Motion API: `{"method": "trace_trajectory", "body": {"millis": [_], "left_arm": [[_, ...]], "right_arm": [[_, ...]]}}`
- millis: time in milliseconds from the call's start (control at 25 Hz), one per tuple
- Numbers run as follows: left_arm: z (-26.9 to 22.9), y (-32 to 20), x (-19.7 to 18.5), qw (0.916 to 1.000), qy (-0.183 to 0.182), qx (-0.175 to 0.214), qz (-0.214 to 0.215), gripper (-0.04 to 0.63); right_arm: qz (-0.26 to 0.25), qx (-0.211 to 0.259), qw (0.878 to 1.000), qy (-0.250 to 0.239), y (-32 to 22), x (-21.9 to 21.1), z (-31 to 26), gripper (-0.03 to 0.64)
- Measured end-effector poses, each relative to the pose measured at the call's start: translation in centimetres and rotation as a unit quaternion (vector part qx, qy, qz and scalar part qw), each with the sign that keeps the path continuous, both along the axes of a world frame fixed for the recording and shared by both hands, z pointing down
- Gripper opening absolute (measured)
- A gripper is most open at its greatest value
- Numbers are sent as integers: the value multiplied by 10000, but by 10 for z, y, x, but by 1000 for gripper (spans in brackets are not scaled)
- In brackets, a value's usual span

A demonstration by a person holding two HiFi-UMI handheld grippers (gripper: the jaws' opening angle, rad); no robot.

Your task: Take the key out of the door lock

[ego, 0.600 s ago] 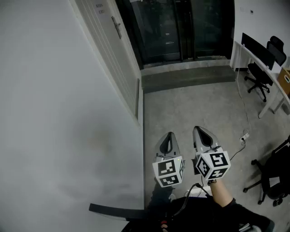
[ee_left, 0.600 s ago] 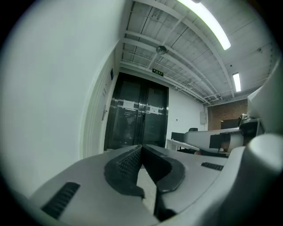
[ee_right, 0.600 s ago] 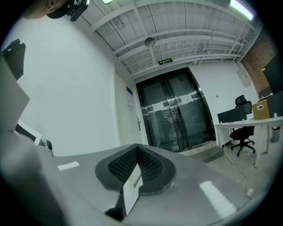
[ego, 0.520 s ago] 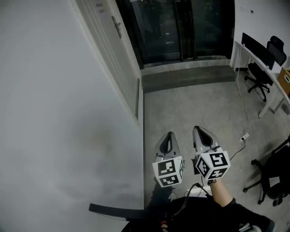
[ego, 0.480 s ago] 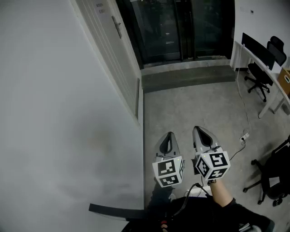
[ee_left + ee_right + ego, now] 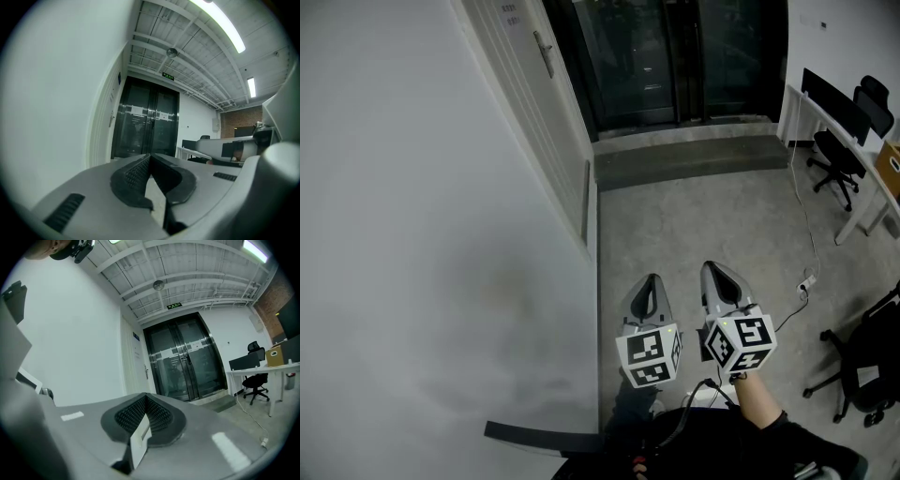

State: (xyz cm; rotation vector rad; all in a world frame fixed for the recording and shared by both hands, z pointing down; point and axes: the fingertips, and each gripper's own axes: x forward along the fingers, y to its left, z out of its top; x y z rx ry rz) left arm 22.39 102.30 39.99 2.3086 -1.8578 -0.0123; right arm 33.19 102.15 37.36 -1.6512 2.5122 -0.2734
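Two claws over floor (image 6: 703, 211) | left claw (image 6: 651, 279): jaws together | right claw (image 6: 716, 270): jaws together

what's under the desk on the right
A black chair stands at the near edge of the desk, its wheeled base showing. The top covers the space beneath, so nothing more can be seen there.
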Motion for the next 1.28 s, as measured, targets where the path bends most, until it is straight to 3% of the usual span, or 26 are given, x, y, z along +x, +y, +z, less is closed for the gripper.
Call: {"method": "trace_trajectory", "body": {"millis": [400, 720, 920, 1280], "left_arm": [[5, 4, -22, 9999, 26, -80, 105, 0], [40, -13, -34, 9990, 38, -421, 135, 0], [40, -58, -40, 9994, 127, -322, 9, -1], [14, -184, -29, 9996, 222, -117, -87, -2]], "right_arm": [[195, 27, 9994, -299, 1, -15, 5, 2], [291, -21, 9996, -29, -12, -32, 23, 2], [207, 30, 9998, 10, -59, -37, 28, 2], [2, 159, 9998, 135, -187, -31, 9, 2]]}}
